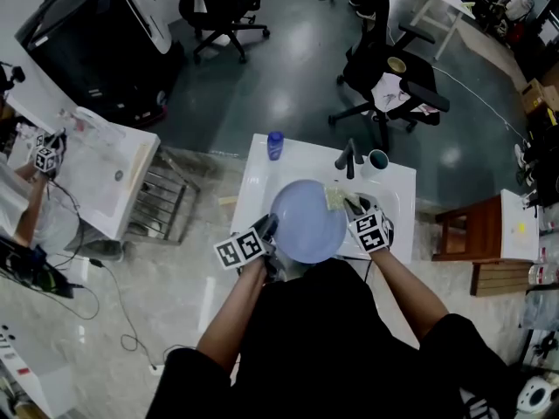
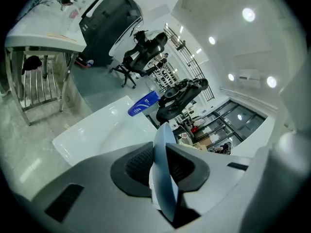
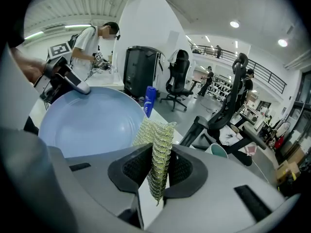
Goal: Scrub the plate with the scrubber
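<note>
**L claw on plate, R claw on scrubber, both over the sink**

My L claw is clenched on the plate. Its pale blue rim runs edge-on btwn my dark ribbed pads, and both press on it. My R claw is clenched too, on the scrubber. That's a yellow-green mesh wad pinched upright in the jaws, w/ its top sticking out past them toward the plate.

Head view: L claw bites the plate's lower-left rim and R claw sits at the right rim. Each marker cube faces up, just ahead of my forearms. Scrubber lies at the plate's upper-right edge; can't tell if it's touching the surface. Plate's hollow face shows in the R claw view. I'm holding the plate over the bowl of the white sink, and it covers most of the bowl.

Further out:
- A black tap stands at the sink's back edge.
- A teal cup is just right of the tap.
- A blue bottle is near the back-left corner.
- Left of the sink, a metal rack stands by a white table.
- To the right is a wooden stool.
- A black chair stands on the grey floor beyond the tap.

In the R claw view, a person in a white shirt stands well beyond the plate.
</note>
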Action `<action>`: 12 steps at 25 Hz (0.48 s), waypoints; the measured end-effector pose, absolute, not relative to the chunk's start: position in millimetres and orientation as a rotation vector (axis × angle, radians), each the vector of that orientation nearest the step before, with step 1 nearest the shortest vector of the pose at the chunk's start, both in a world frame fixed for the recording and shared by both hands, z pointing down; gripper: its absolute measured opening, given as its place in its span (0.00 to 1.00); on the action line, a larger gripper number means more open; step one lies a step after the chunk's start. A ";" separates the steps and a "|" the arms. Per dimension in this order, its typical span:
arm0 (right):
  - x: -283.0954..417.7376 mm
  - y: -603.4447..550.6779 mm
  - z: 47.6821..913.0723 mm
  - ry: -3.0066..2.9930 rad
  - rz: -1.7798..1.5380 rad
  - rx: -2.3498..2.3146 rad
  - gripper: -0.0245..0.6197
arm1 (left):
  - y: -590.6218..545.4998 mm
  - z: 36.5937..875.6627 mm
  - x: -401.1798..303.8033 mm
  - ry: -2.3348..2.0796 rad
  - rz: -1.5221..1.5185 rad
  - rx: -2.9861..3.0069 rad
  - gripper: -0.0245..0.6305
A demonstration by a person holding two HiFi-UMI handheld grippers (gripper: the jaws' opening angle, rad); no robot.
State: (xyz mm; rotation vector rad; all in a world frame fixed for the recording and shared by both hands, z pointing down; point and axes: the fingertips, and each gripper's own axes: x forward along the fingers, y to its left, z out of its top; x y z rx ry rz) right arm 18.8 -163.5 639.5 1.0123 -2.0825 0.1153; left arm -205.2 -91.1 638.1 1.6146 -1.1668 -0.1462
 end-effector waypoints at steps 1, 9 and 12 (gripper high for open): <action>20.3 -161.4 640.6 -2.081 0.115 1.011 0.13 | -91.1 638.2 -205.2 -1.167 -0.149 1.613 0.14; 27.5 -143.4 644.6 -2.082 0.152 1.009 0.13 | -87.9 640.9 -205.3 -1.168 -0.170 1.586 0.14; 27.8 -135.8 643.2 -2.090 0.170 1.007 0.13 | -86.6 642.1 -206.8 -1.171 -0.179 1.579 0.14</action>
